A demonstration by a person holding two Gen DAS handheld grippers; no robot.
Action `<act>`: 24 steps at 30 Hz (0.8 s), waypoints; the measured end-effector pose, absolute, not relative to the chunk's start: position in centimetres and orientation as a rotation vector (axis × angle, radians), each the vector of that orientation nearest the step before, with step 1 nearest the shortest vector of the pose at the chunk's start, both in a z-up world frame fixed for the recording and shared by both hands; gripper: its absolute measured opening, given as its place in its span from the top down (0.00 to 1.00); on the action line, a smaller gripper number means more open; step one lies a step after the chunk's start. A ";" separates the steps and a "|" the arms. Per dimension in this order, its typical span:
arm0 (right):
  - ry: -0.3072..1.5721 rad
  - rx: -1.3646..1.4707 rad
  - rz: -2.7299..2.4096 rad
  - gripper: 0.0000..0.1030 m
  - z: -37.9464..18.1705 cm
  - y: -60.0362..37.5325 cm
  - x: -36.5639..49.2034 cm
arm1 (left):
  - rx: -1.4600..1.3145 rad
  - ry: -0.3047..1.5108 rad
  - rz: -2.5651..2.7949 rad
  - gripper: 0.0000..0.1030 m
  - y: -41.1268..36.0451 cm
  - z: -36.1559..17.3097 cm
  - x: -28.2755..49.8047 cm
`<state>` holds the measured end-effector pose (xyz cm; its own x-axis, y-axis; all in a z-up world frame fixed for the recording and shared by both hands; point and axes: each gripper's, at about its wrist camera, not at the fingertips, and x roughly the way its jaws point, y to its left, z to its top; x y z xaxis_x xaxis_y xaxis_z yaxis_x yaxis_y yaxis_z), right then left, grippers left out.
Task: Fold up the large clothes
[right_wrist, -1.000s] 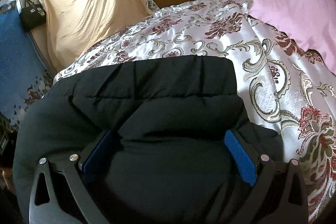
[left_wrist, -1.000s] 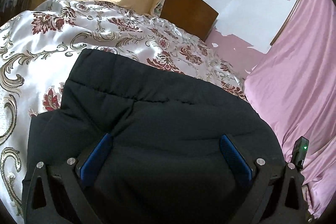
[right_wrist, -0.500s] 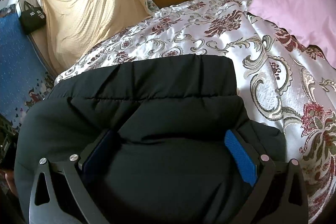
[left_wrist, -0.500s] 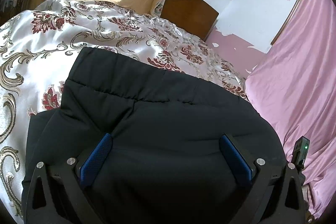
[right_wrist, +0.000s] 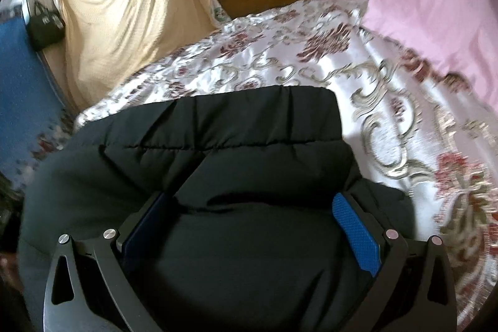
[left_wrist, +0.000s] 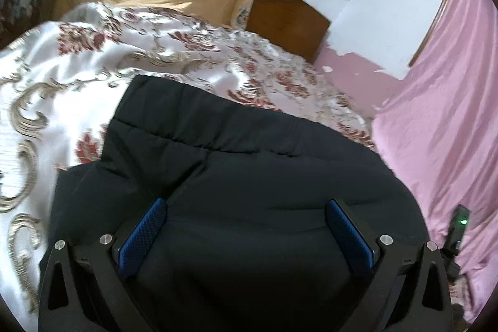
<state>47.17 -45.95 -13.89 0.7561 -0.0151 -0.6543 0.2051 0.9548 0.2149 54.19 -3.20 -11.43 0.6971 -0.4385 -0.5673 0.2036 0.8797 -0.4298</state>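
From the left wrist view, the left gripper (left_wrist: 246,226) has its blue-padded fingers (left_wrist: 141,234) spread wide, the puffy black quilted jacket (left_wrist: 236,176) bulging between them; whether the pads press the cloth I cannot tell. The jacket lies on the white satin bedspread with red flowers and gold scrolls (left_wrist: 62,77), pink drapery (left_wrist: 442,126) to the right. From the right wrist view, the right gripper (right_wrist: 249,226) is likewise spread over the same jacket (right_wrist: 249,145) on the bedspread (right_wrist: 389,101). A black handbag (right_wrist: 45,28) hangs beside the cream cloth (right_wrist: 130,14); its white lettering is too blurred to read.
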 end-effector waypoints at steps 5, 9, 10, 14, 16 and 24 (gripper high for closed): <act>0.722 0.108 -0.234 0.01 -12.7 -43.7 47.2 | -0.288 0.762 -0.220 0.00 -2.4 -9.7 53.1; 0.762 0.041 -0.267 0.01 -11.4 -43.0 45.7 | -0.291 0.755 -0.192 0.00 0.0 -9.1 51.0; 0.771 0.024 -0.253 0.01 -10.8 -42.8 45.0 | -0.282 0.746 -0.197 0.00 0.6 -8.8 50.4; 0.749 -0.038 -0.155 0.01 -8.9 -43.2 41.3 | -0.198 0.725 -0.214 0.00 3.1 -8.0 48.3; 0.734 -0.057 -0.098 0.01 -8.5 -43.8 39.6 | -0.181 0.750 -0.226 0.00 4.2 -8.3 48.1; 0.718 0.341 0.086 0.01 -10.6 -53.3 36.6 | -0.340 0.917 -0.455 0.00 6.8 -12.7 49.9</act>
